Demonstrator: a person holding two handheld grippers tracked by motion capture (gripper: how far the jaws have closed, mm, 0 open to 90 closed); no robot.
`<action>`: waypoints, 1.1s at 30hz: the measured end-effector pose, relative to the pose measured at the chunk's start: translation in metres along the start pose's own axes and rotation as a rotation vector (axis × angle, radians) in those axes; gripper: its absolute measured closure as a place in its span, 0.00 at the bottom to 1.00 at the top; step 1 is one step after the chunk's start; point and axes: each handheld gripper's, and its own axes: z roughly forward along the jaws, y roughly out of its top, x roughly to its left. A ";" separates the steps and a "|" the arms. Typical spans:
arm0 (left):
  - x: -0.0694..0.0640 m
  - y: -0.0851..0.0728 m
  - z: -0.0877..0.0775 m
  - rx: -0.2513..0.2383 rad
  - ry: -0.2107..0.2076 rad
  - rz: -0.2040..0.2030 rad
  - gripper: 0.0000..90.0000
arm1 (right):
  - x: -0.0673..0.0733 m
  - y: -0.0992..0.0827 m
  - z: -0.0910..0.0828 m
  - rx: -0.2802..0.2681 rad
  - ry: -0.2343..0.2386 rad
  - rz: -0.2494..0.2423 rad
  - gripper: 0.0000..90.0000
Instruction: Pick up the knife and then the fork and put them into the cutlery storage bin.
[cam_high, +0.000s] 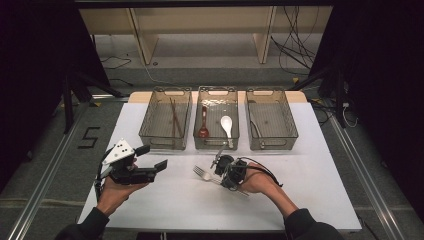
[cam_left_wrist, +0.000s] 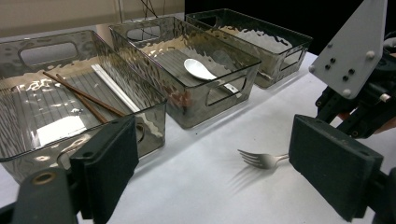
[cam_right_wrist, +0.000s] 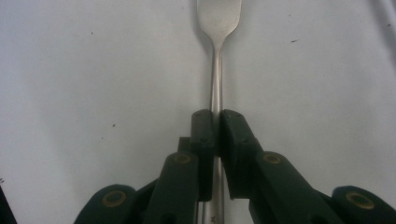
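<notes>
Taking the middle bin (cam_high: 216, 120) as your landmark in the high view: you are holding the right tool (cam_high: 218, 163) just in front of it, down on the white bench (cam_high: 165, 200), and the fork (cam_high: 202, 173) is lying in front of that bin's near wall, tines pointing left. The left tool (cam_high: 152, 157) is hovering well to the left of the middle bin, in front of the chopstick bin (cam_high: 165, 120). A white spoon (cam_high: 227, 124) and a reddish spoon (cam_high: 203, 127) are lying inside the middle bin; the bin (cam_high: 271, 120) to its right is holding something slim that I cannot identify.

In the left gripper view, your left tool (cam_left_wrist: 224, 163) is standing wide open and gripping nothing. The fork (cam_left_wrist: 259, 158) is sitting on the bench in front of the middle bin (cam_left_wrist: 187, 65), with the right tool (cam_left_wrist: 359, 107) over its handle.

In the right gripper view, your right tool (cam_right_wrist: 215, 122) is pinching the fork (cam_right_wrist: 217, 28) at its handle, jaws nearly together with the metal between them.

You are, I judge, completing the grasp. Next you will probably be lifting the fork level and carrying it to a bin, likely the one right of the middle bin.
</notes>
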 end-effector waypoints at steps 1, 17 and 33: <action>0.000 0.000 0.000 0.000 0.000 0.001 0.17 | 0.000 0.000 -0.001 -0.002 0.001 0.005 0.94; 0.000 0.000 0.000 0.000 0.000 0.002 0.17 | -0.015 -0.010 -0.022 -0.103 0.005 0.087 0.94; 0.000 0.000 0.000 0.003 -0.001 0.004 0.17 | -0.041 -0.029 -0.061 -0.273 0.015 0.213 0.94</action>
